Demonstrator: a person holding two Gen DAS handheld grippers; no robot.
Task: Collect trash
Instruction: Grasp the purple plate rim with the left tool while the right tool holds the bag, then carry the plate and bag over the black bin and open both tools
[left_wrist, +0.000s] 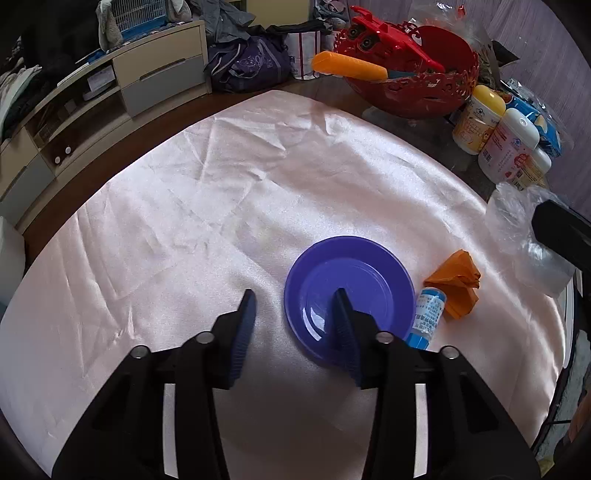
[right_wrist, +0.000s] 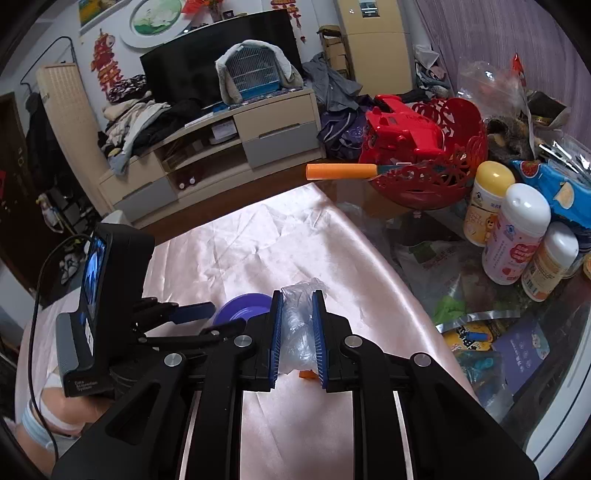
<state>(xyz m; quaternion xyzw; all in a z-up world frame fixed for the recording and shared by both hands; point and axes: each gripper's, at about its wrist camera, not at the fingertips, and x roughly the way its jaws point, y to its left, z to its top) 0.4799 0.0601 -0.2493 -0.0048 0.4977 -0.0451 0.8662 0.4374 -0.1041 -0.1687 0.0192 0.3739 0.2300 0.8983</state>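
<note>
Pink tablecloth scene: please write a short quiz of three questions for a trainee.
1. True or false: the right gripper is shut on a clear plastic bag.
2. What lies nearest the purple plate? A) small blue-labelled bottle B) red basket C) orange-handled tool
3. What colour is the crumpled paper beside the bottle?

Key: 1 true; 2 A; 3 orange.
</note>
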